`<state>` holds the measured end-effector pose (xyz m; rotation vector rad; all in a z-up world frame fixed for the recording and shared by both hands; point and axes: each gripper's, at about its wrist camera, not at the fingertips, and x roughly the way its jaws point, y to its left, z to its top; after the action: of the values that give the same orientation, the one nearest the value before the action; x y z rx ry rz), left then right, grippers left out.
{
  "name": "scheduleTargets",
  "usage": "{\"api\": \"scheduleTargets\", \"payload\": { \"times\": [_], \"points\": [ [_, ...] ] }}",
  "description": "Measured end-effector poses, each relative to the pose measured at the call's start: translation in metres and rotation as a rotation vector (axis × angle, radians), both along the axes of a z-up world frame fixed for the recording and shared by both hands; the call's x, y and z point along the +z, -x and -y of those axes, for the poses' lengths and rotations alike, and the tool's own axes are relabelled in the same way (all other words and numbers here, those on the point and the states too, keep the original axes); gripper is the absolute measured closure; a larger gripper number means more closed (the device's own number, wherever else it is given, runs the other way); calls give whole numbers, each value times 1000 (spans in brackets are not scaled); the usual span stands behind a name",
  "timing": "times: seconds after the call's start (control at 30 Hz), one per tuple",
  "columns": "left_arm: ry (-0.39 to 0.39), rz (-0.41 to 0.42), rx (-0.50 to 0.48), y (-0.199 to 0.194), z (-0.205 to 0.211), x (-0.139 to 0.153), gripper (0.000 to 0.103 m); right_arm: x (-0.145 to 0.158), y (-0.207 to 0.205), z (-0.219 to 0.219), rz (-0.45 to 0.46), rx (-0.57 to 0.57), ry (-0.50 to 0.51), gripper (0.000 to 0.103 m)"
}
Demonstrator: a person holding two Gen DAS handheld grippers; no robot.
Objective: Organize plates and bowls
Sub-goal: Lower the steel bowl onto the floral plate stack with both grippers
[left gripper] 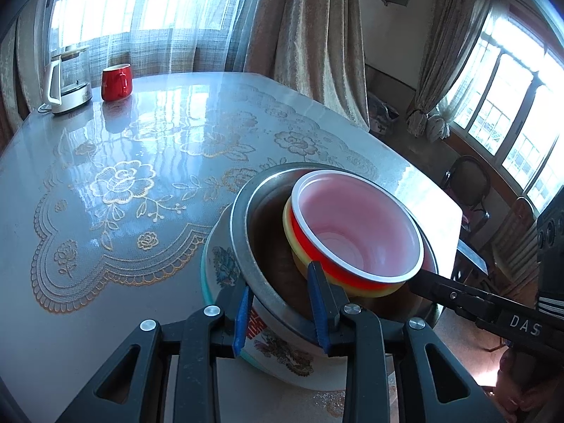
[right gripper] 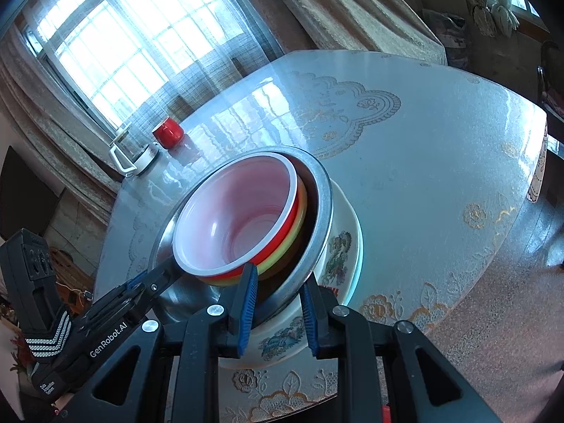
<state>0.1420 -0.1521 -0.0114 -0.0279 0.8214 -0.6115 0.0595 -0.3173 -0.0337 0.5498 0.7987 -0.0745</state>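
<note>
Near the front edge of the bench [left gripper: 148, 148], a stack of dishes sits on the glossy floral cover: a patterned plate [left gripper: 225, 268] at the bottom, a metal bowl [left gripper: 246, 211] on it, and inside that a yellow bowl [left gripper: 287, 218] with a red bowl [left gripper: 356, 218] nested in it, its pale inside facing up. The left gripper [left gripper: 282, 313] has its jaws clenched on the near rim of the metal bowl, one blue pad outside the wall and one inside, just beside the red and yellow bowls. The right gripper [right gripper: 278, 312] grasps the same metal rim on the other side in the same way, one pad inside and one outside. Each gripper shows in the other's view, reaching in from the side to the rim.

Far across the bench, well apart from the stack, a red mug [left gripper: 117, 81] stands beside a glass kettle [left gripper: 67, 84] with a white handle. Beyond them hang sheer and heavy curtains [left gripper: 306, 35] before bright windows. A dark chair [left gripper: 469, 183] stands off the bench's right side. Open bench lies between the stack and the mug.
</note>
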Motion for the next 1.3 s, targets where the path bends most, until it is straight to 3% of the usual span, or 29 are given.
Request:
{"api": "scheduleTargets", "payload": {
  "times": [0.5,0.63,0.77,0.87,1.07,1.3],
  "points": [
    [-15,25,-10,4,0,0,70,-3,4,1,-6,-3,-10,77],
    [-3,19,-5,7,-5,-1,68,-1,7,4,5,0,-52,70],
    [-19,39,-1,13,-8,0,68,0,9,1,5,11,-34,70],
    [-33,43,3,14,-8,1,68,-1,10,-1,7,8,18,80],
    [-49,64,15,16,-9,3,69,-3,10,0,9,1,4,79],
    [-53,109,30,23,-17,9,68,2,13,-3,21,-4,30,72]
  ]
}}
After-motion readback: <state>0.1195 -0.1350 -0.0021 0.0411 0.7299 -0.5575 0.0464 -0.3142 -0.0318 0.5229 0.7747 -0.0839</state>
